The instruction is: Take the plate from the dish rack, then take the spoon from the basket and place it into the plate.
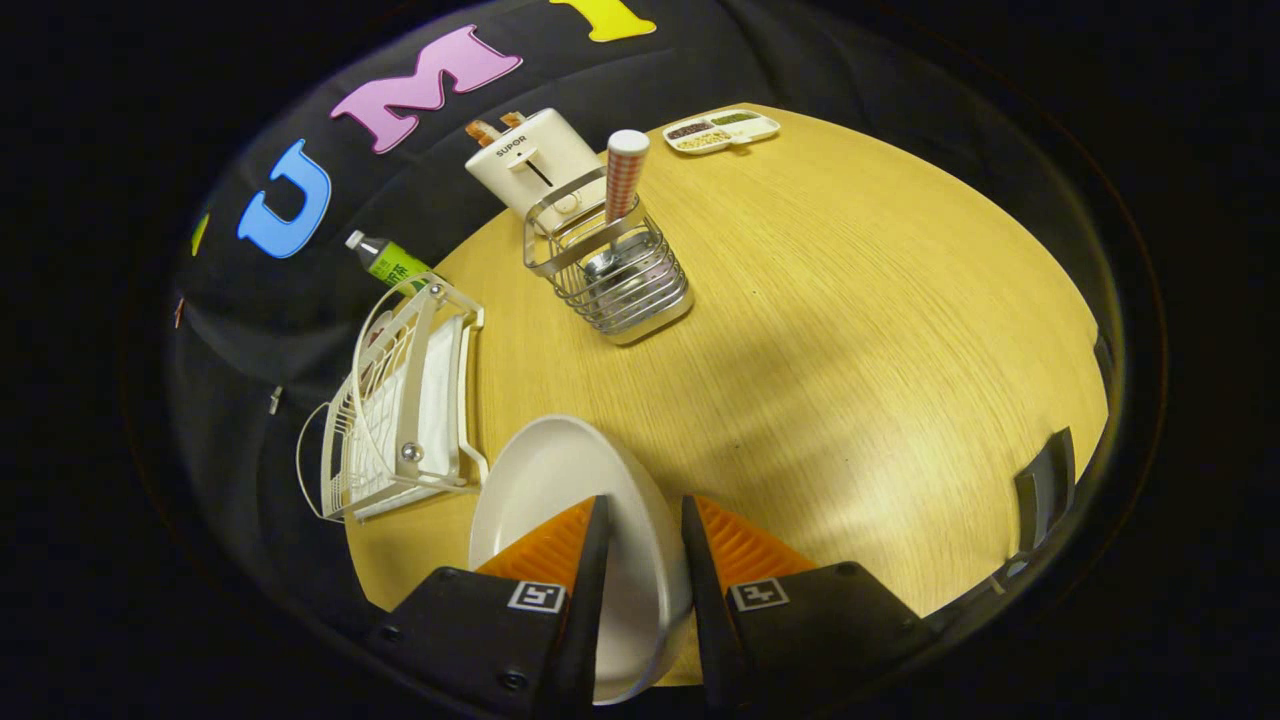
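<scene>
My gripper [645,520] is shut on the white plate [545,475]. The left finger lies on the plate's inner face and the right finger sits behind its rim. The plate hangs tilted over the near part of the round wooden table [850,330], just right of the cream wire dish rack [400,400], which stands without a plate. Beyond the fingers stands the silver wire basket [620,285]. In it is the spoon [625,175], its checked handle sticking up and its metal bowl down inside.
A cream toaster [535,160] with toast in it stands behind the basket. A green-labelled bottle [390,262] lies behind the rack at the table's edge. A small divided tray [720,130] of snacks sits at the far edge. A dark object [1040,490] is at the right edge.
</scene>
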`<move>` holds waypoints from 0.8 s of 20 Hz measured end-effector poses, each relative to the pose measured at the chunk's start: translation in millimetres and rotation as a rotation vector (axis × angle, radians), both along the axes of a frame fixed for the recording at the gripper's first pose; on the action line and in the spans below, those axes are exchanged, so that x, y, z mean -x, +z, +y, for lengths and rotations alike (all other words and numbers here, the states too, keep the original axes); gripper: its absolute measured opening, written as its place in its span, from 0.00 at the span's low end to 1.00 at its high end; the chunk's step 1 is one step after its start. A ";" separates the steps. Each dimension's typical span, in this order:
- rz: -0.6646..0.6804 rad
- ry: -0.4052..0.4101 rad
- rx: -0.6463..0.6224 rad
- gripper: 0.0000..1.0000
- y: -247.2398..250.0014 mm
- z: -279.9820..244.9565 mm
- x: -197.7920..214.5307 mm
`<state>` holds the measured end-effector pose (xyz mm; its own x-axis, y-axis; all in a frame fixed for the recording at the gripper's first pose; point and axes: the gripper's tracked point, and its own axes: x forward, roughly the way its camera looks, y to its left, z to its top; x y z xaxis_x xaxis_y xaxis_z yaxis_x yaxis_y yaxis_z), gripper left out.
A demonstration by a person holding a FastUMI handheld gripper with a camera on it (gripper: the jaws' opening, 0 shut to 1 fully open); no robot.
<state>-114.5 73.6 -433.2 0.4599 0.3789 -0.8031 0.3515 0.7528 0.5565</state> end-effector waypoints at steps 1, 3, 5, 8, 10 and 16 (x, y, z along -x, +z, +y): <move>0.006 -0.004 0.023 0.43 0.8 -4.7 1.2; -0.001 -0.026 0.040 0.52 0.2 -8.0 -8.0; -0.015 -0.043 0.067 0.61 3.9 -19.9 -10.6; -0.059 -0.048 0.105 0.84 16.4 -36.2 -14.9; -0.094 -0.050 0.119 0.90 28.0 -46.6 -18.9; -0.263 -0.013 0.235 0.98 88.6 -89.4 -46.0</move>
